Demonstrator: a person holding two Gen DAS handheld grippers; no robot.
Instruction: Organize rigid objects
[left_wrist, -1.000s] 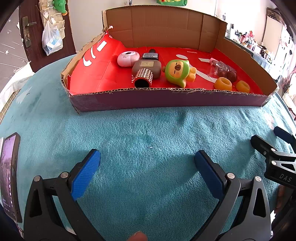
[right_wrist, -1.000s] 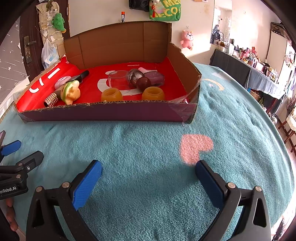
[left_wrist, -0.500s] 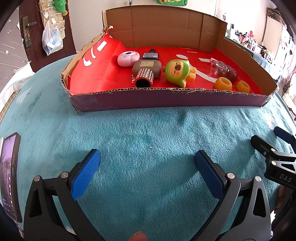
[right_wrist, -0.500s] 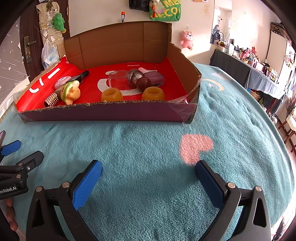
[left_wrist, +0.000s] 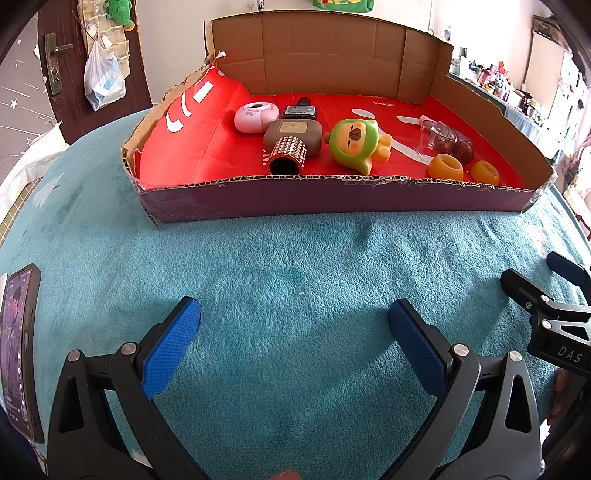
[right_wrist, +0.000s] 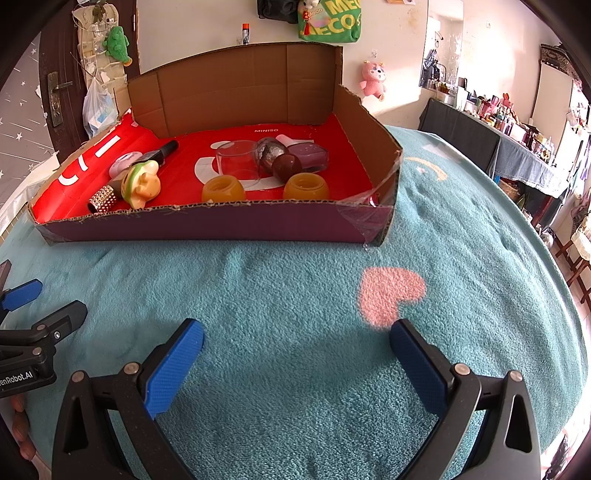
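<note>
A shallow cardboard box (left_wrist: 332, 201) with a red floor sits on the teal blanket; it also shows in the right wrist view (right_wrist: 207, 223). In it lie a pink round case (left_wrist: 255, 116), a brown studded microphone (left_wrist: 290, 146), a green toy figure (left_wrist: 352, 144), a clear cup (left_wrist: 437, 136), a dark ball (left_wrist: 463, 151) and two orange rings (left_wrist: 445, 168) (left_wrist: 484, 171). My left gripper (left_wrist: 293, 325) is open and empty over the blanket, short of the box. My right gripper (right_wrist: 295, 345) is open and empty too, and shows at the left view's right edge (left_wrist: 546, 295).
A phone (left_wrist: 18, 343) lies at the blanket's left edge beside my left gripper. A pink heart patch (right_wrist: 389, 295) marks the blanket ahead of my right gripper. A dark door (right_wrist: 55, 88) and a cluttered counter (right_wrist: 498, 122) stand beyond the table.
</note>
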